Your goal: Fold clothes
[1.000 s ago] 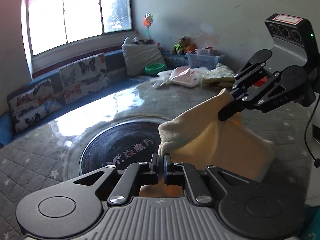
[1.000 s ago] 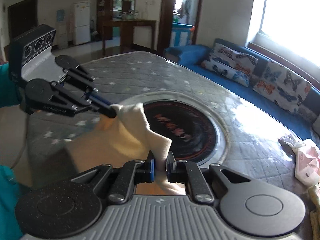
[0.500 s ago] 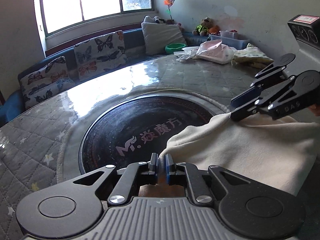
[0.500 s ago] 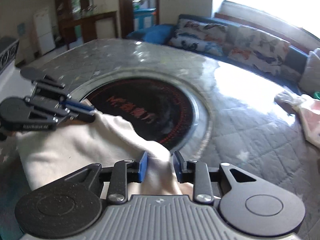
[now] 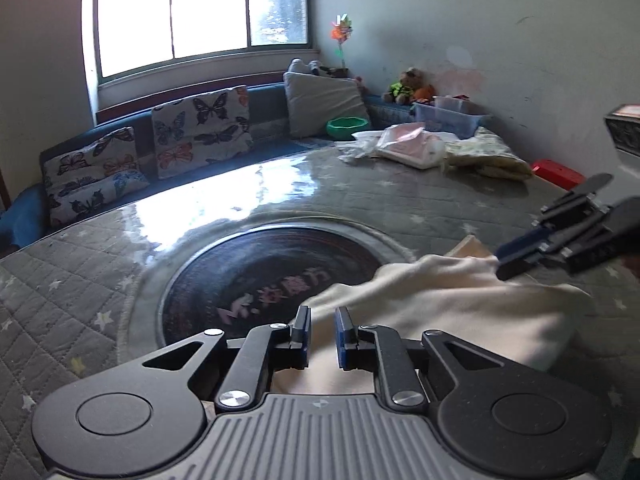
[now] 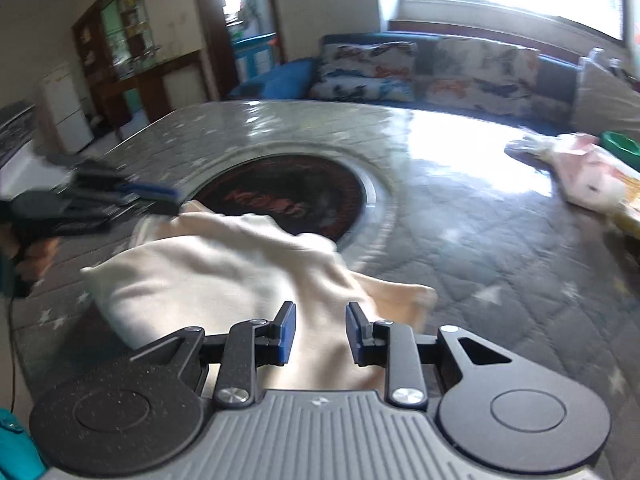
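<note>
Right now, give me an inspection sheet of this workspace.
Surface: grey quilted table with star print, a dark round plate set in its middle, glare from the window.
Job's things: cream cloth lying slack on the table, partly over the round plate.
Clutter: pile of clothes at the far edge, green bowl, red box.
Grippers: left gripper and right gripper both open, jaws just opened, cloth between the fingers but not pinched.
Cables: thin black cable at the left edge of the right view.
Surroundings: blue sofa with butterfly cushions, window, white fridge.
</note>
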### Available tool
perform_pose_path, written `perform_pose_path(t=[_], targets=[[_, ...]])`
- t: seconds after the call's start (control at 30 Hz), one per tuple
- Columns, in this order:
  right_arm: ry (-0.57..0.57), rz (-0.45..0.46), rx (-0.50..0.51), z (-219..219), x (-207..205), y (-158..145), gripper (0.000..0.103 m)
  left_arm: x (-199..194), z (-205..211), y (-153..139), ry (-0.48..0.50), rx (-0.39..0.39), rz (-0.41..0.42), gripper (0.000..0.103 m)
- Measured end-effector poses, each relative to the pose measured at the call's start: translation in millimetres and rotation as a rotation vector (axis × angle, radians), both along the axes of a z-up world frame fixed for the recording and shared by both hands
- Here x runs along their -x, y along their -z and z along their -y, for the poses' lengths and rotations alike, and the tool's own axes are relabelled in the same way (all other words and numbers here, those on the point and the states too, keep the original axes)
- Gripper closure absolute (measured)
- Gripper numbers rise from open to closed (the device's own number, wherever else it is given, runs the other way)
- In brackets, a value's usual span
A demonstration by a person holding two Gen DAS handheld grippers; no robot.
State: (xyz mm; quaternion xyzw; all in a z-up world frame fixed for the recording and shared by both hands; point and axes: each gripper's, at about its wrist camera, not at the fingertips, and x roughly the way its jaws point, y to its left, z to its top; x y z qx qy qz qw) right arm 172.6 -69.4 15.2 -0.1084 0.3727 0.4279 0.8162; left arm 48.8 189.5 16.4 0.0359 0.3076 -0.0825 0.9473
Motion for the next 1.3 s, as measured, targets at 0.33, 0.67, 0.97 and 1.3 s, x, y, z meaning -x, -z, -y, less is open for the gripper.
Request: perform_pose_path(t=[0.33, 0.67, 0.97, 1.3], targets=[[0.081, -0.047, 0.026, 11, -11, 23, 0.077, 12, 12, 26, 0.003, -0.005, -0.077, 0.088], [0.076, 0.076, 0.079, 0, -2, 21, 0.098, 12, 10, 31, 0.006, -0.007, -0.086, 0.084], [0.111, 0.170, 0.153, -4, -3, 23, 0.099, 14, -7, 16, -0.057, 0.048, -0.043, 0.076], [0.028, 0.115, 0.041, -28, -2, 8, 0.086, -5, -50, 25, -0.251, 0.115, -0.116, 0.081]])
